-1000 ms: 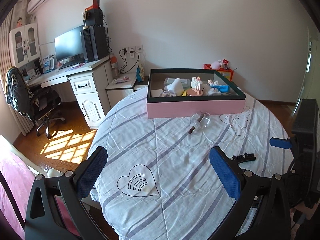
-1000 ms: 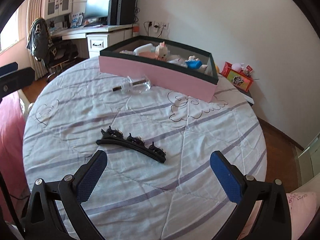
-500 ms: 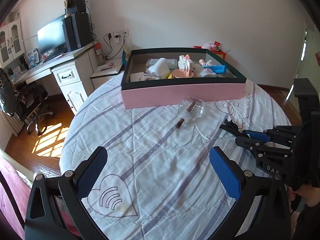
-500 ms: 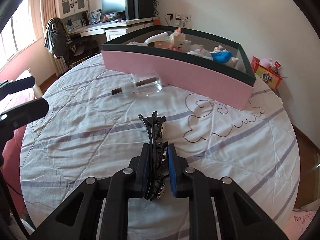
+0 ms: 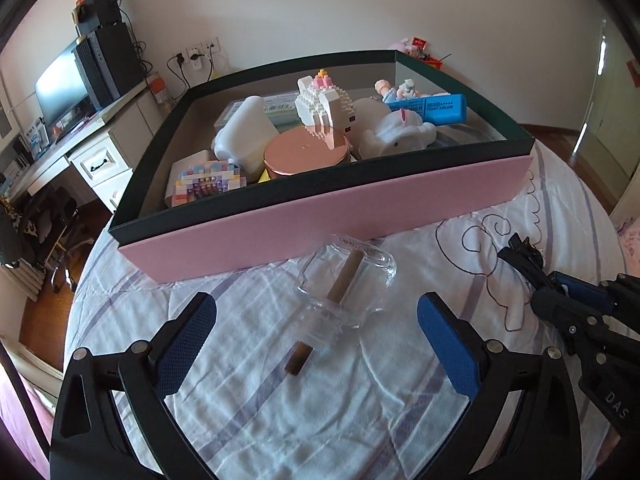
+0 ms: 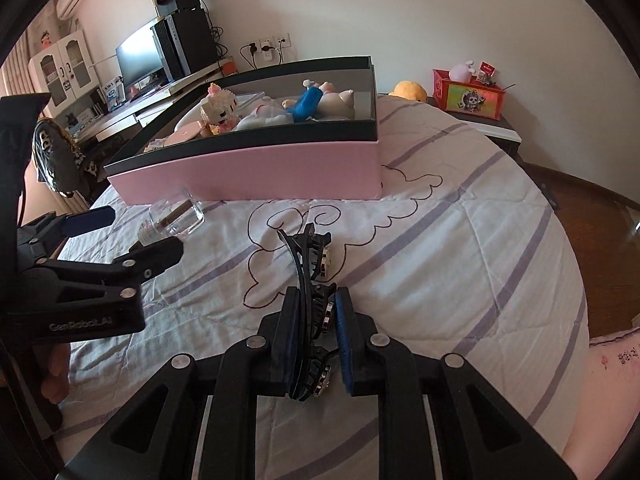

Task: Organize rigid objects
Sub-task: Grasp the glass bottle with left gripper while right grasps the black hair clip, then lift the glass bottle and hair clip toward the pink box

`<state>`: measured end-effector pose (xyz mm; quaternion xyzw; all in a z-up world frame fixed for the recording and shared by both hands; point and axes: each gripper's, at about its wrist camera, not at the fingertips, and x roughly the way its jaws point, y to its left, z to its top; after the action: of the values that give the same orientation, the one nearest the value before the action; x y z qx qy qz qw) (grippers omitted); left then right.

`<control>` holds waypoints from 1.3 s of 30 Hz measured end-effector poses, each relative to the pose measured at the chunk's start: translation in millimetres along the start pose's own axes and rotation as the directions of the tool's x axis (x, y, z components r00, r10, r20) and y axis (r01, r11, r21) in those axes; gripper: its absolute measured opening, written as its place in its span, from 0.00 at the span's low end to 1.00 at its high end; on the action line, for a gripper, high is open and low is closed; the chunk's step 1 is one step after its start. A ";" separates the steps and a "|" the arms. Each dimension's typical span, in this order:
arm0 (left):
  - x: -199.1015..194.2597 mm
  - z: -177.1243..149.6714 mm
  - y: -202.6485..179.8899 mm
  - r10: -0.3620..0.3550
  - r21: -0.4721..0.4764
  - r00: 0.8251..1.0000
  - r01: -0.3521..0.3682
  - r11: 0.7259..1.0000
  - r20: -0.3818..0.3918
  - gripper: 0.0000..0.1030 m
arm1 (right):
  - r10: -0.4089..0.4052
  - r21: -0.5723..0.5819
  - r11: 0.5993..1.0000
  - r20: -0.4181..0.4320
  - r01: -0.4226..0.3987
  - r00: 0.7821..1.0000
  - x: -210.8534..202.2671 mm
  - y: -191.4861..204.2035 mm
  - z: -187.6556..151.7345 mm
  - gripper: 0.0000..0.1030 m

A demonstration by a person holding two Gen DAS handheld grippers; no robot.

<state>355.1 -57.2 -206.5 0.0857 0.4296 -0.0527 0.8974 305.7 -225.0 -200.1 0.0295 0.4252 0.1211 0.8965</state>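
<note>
A clear glass bottle (image 5: 348,276) with a brown stick inside lies on the striped quilt (image 5: 248,392), just in front of the pink box (image 5: 320,216). My left gripper (image 5: 316,340) hovers over the bottle's neck. Its jaws are closing, the neck lies between them, and the pads are apart from the glass. My right gripper (image 6: 316,336) is shut on a black hair clip (image 6: 306,256), which sticks out ahead of the pads above the quilt. The left wrist view shows the clip (image 5: 520,256) at the right edge. In the right wrist view the bottle (image 6: 172,220) is at the left, by the left gripper (image 6: 132,236).
The pink box (image 6: 248,176) has a dark rim and holds several items: a white block toy (image 5: 324,100), a rose-gold round tin (image 5: 306,150), a blue marker (image 5: 432,108). A desk with a monitor (image 5: 60,92) and a chair stand far left. A red box (image 6: 468,94) sits far right.
My left gripper came forward and down to the bottle near the box. My right gripper shut on the hair clip, turned it end-on and carried it toward the box.
</note>
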 end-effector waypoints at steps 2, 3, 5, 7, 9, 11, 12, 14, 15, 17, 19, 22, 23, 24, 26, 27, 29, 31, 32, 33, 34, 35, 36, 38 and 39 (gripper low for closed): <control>9.9 1.5 1.1 -0.026 -0.016 0.999 0.025 1.000 -0.028 0.65 | -0.003 -0.001 1.000 -0.003 0.003 1.000 2.7 0.4 2.4 0.17; 9.3 1.7 1.8 -0.053 -0.025 0.998 0.052 0.998 -0.015 0.59 | -0.006 -0.001 1.000 -0.005 0.006 1.000 4.1 0.9 3.7 0.17; 7.8 1.5 -1.9 -0.062 -0.002 0.998 0.062 0.998 -0.005 0.48 | -0.011 -0.003 1.000 -0.006 0.011 1.000 5.1 1.9 3.2 0.17; 6.0 0.3 -6.2 -0.048 0.017 0.999 0.048 0.999 0.011 0.48 | -0.018 -0.007 1.000 -0.008 0.018 1.000 5.5 4.5 3.7 0.18; 3.2 -1.0 -7.0 -0.053 0.019 0.998 0.053 0.998 0.018 0.48 | -0.030 -0.014 0.999 -0.012 0.029 0.999 6.9 6.4 5.4 0.18; -5.4 -5.8 -5.1 -0.080 0.013 0.996 0.080 0.997 0.030 0.48 | -0.046 -0.029 0.999 -0.014 0.046 0.999 7.6 9.5 5.7 0.18; -11.8 -10.7 -3.5 -0.084 0.006 0.996 0.084 0.996 0.041 0.48 | -0.052 -0.036 0.998 -0.014 0.052 0.999 7.6 11.0 5.4 0.18; -22.1 -16.3 0.1 -0.089 -0.006 0.994 0.090 0.996 0.059 0.48 | -0.053 -0.055 0.997 -0.008 0.053 0.999 5.5 15.0 3.2 0.18; -28.0 -19.6 3.2 -0.092 -0.021 0.993 0.094 0.995 0.069 0.48 | -0.041 -0.066 0.997 -0.007 0.041 0.999 4.5 17.4 2.4 0.17; -41.7 -27.8 8.9 -0.093 -0.042 0.992 0.097 0.994 0.090 0.48 | -0.033 -0.085 0.996 0.009 0.034 0.999 0.6 22.4 0.2 0.17; -57.1 -37.2 14.4 -0.078 -0.072 0.990 0.087 0.994 0.120 0.48 | 0.004 -0.073 0.997 0.045 -0.001 0.999 -9.0 26.9 -3.1 0.17; -86.4 -50.1 22.8 -0.049 -0.109 0.983 0.069 0.992 0.176 0.48 | 0.030 -0.048 0.999 0.122 -0.025 0.992 -30.6 39.4 -9.7 0.17; -98.7 -53.1 25.1 -0.034 -0.120 0.979 0.059 0.991 0.202 0.48 | 0.040 -0.046 0.998 0.155 -0.033 0.987 -40.7 45.3 -10.9 0.17; -110.9 -54.7 27.5 -0.024 -0.130 0.973 0.055 0.990 0.228 0.48 | 0.054 -0.046 0.998 0.189 -0.046 0.980 -52.1 52.0 -12.2 0.17; -137.1 -59.3 32.7 -0.005 -0.154 0.960 0.050 0.987 0.281 0.48 | 0.071 -0.059 0.997 0.251 -0.058 0.965 -76.0 67.9 -13.9 0.17; -150.5 -61.6 35.4 0.000 -0.159 0.952 0.051 0.986 0.305 0.48 | 0.072 -0.073 0.996 0.279 -0.054 0.957 -88.1 76.7 -14.3 0.17; -176.9 -67.6 38.3 0.022 -0.169 0.934 0.041 0.985 0.357 0.48 | 0.089 -0.099 0.993 0.321 -0.060 0.943 -110.8 93.3 -14.0 0.17; -200.8 -72.2 39.8 0.020 -0.167 0.918 0.051 0.985 0.397 0.48 | 0.094 -0.127 0.991 0.356 -0.052 0.930 -133.0 109.0 -13.8 0.17; -211.4 -74.8 39.3 0.012 -0.162 0.911 0.061 0.985 0.413 0.48 | 0.095 -0.138 0.989 0.369 -0.047 0.925 -142.8 115.5 -14.2 0.17; -222.0 -77.8 39.5 0.016 -0.165 0.903 0.061 0.984 0.429 0.48 | 0.092 -0.146 0.989 0.394 -0.037 0.914 -153.7 120.9 -15.3 0.17; -232.5 -81.7 39.5 0.024 -0.166 0.895 0.056 0.985 0.445 0.48 | 0.085 -0.157 0.987 0.407 -0.022 0.909 -162.9 126.1 -16.4 0.17; -241.9 -85.1 38.9 0.029 -0.160 0.889 0.050 0.986 0.458 0.48 | 0.081 -0.169 0.986 0.416 -0.011 0.906 -171.4 131.4 -17.3 0.18; -252.0 -89.2 39.2 0.032 -0.160 0.880 0.051 0.986 0.474 0.48 | 0.083 -0.173 0.985 0.438 -0.006 0.895 -181.3 135.7 -20.0 0.18; -270.9 -96.3 38.7 0.044 -0.159 0.862 0.043 0.986 0.505 0.47 | 0.079 -0.185 0.983 0.460 0.008 0.884 -197.2 143.0 -23.6 0.18; -280.0 -99.7 38.1 0.046 -0.154 0.852 0.041 0.987 0.521 0.47 | 0.081 -0.190 0.982 0.474 0.012 0.877 -205.7 146.3 -26.1 0.18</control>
<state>110.5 5.8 -45.4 -0.0032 0.1722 -0.0381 0.9843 132.3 -134.3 -38.5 -0.0181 0.1761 0.1652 0.9702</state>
